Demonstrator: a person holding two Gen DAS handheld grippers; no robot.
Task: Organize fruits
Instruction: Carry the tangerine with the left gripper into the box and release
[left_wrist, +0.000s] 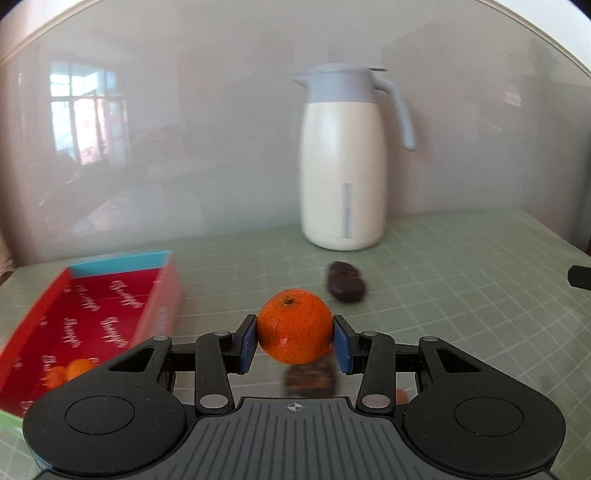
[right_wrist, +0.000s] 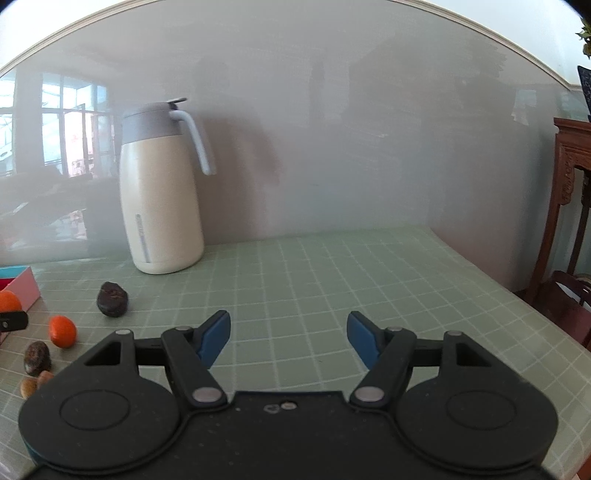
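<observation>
Between blue claw pads, round dimpled mandarin

White jug upright on green mat.

Premises: a private home, most likely a dining or living area. Evidence follows, referenced to the thermal jug, cream-bodied with a grey-blue lid and handle, standing at the back of the desk against a glossy grey wall panel. The desk carries a pale green checked covering of household type. Left of the jug, the panel reflects large domestic windows. Far right of the jug stands carved dark wooden furniture, with a wooden chair below it. Left and forward of the jug lies a red printed gift box.
</observation>
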